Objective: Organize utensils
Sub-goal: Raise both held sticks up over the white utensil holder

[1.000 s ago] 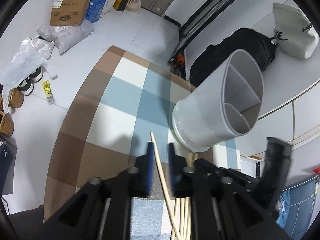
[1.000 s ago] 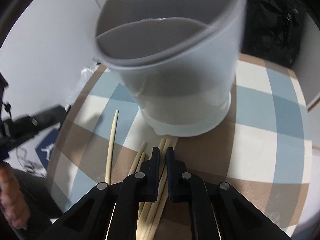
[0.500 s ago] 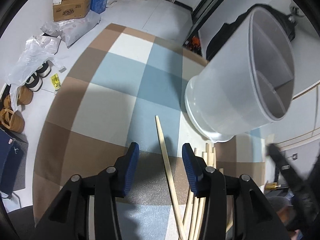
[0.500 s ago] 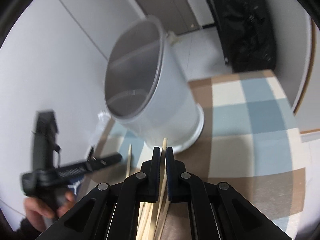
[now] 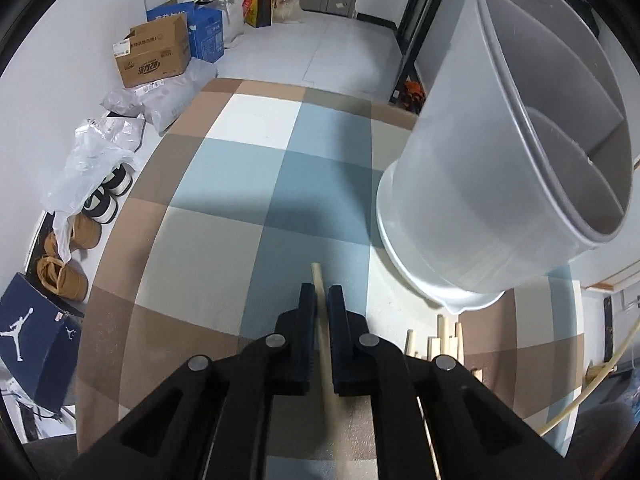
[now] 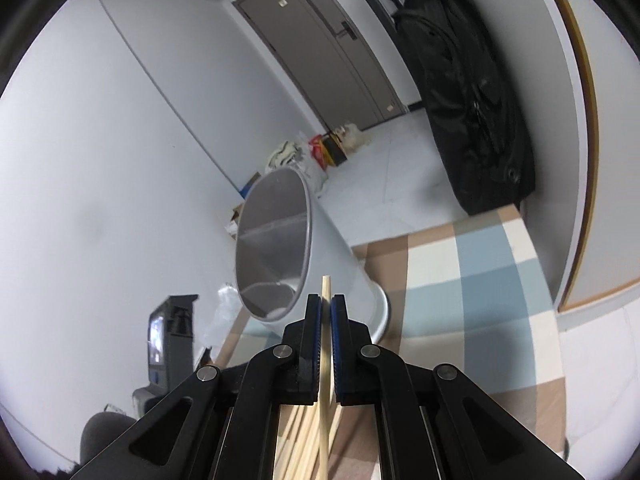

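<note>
A grey divided utensil holder (image 5: 480, 200) stands on a blue, brown and white checked mat (image 5: 240, 200). In the left wrist view my left gripper (image 5: 321, 294) points down at the mat, its jaws closing tight on a single wooden chopstick (image 5: 316, 272) whose tip sticks out past the pads. Several more chopsticks (image 5: 440, 332) lie just right of it, at the holder's base. In the right wrist view my right gripper (image 6: 326, 304) is shut on another chopstick (image 6: 326, 284), held up in the air in front of the holder (image 6: 320, 264), above the chopstick pile (image 6: 304, 440).
Cardboard boxes (image 5: 152, 56), plastic bags, shoes (image 5: 104, 196) and a blue shoebox (image 5: 36, 340) line the floor left of the mat. A black bag (image 6: 472, 100) leans at the wall on the right, and a door (image 6: 320, 48) lies beyond.
My left jaws spread wide over the lone chopstick, then closed on it. My right gripper rose and tilted up with its chopstick, away from the pile; the holder now looks farther off.
</note>
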A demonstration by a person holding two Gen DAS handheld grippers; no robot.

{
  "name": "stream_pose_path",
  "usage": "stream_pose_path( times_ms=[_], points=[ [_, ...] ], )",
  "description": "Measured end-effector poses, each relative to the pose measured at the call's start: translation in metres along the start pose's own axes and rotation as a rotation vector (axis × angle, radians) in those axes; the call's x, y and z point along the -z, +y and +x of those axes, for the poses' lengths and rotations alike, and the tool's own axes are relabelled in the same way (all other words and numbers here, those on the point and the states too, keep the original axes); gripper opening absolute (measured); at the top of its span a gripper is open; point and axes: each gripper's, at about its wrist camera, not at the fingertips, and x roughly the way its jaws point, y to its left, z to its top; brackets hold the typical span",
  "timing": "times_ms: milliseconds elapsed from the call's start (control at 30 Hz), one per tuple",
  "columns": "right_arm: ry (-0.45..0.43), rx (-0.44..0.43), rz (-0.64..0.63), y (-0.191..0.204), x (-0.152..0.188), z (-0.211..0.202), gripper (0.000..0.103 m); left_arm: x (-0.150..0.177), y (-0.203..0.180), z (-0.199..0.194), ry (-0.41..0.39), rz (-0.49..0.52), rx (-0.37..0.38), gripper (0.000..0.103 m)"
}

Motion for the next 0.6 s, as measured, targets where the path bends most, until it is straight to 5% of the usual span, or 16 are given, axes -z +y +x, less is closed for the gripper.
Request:
stream_pose_path(
  times_ms=[133,600],
  points=[
    [-0.018,-0.001,-0.031,0.003,-0.001,-0.005,0.004,-0.002,0.008,0.000,0.000,-0.059,0.057,0.001],
    [-0.095,-0.009,-0.129,0.033,-0.015,-0.032,0.004,-0.004,0.011,-0.077,-0.245,-0.109,0.234,0.001]
  ],
)
